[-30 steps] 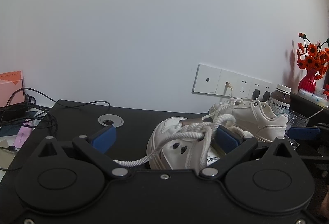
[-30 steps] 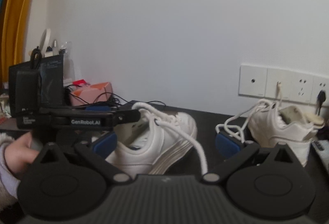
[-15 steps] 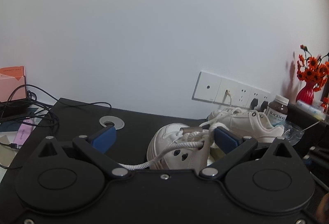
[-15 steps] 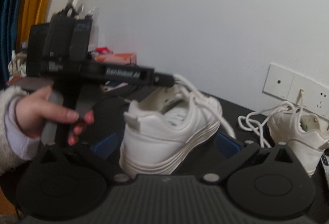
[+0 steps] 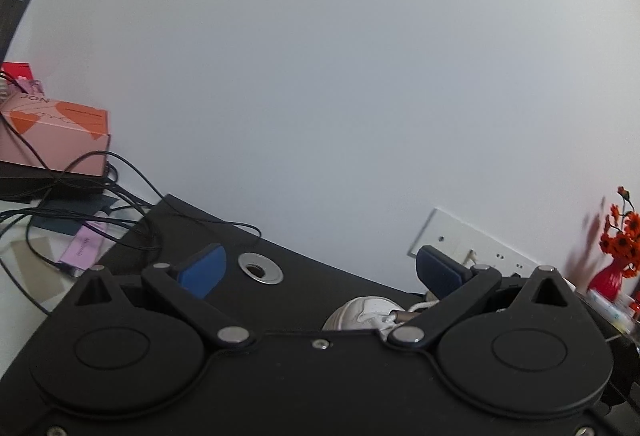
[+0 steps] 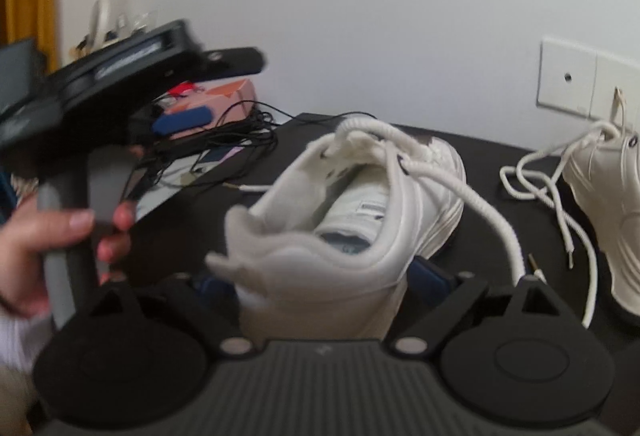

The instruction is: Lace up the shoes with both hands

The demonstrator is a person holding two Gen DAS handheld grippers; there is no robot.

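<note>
A white shoe [image 6: 360, 204] stands on the black mat [image 6: 492, 172], heel toward me, its thick white lace [image 6: 472, 196] trailing loose to the right. My right gripper [image 6: 320, 276] straddles the heel and its jaws are closing, with the blue pads beside the heel's sides. In the right wrist view a hand [image 6: 48, 248] holds my left gripper [image 6: 216, 88] up at the left, apart from the shoe. In the left wrist view the left gripper [image 5: 320, 272] is open with nothing between its pads. Only the shoe's toe [image 5: 360, 312] shows below it.
A second white shoe [image 6: 612, 204] with loose laces stands at the right by the wall sockets [image 6: 568, 80]. A pink box [image 5: 56, 136] and tangled black cables [image 5: 132, 204] lie left of the mat. A metal grommet [image 5: 260, 273] sits in the mat. A red vase of flowers [image 5: 618, 256] stands far right.
The left gripper rose and rolled; the lace that crossed its jaws is gone from them and the shoe sank low in its view. The right gripper closed in on the shoe's heel.
</note>
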